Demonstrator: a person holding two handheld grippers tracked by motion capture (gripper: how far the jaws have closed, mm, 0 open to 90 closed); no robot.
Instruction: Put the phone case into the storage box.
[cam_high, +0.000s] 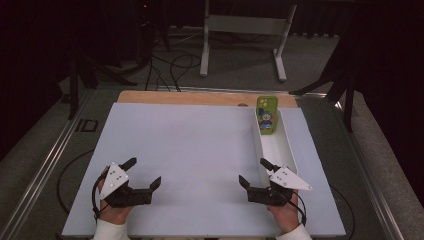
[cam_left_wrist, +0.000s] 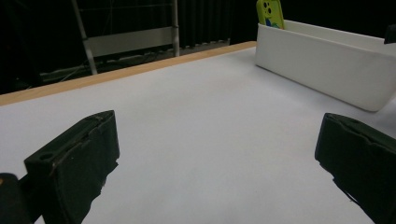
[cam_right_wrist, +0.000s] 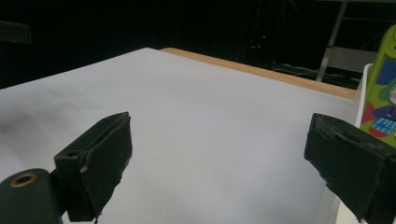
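One green phone (cam_high: 267, 115) propped in white tray (cam_high: 285, 150), long axis running away, camera end up.

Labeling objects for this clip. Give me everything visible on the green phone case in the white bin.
The phone case is lime green, glossy like plastic or silicone, with a cartoon figure in blue, red and white printed on its back and round camera cutouts near the top corner. It stands tilted at the far end of the long white bin, leaning against the end wall, its top rising above the rim. Only the bin touches it; both claws are well apart from it. Whether a phone sits inside cannot be told.
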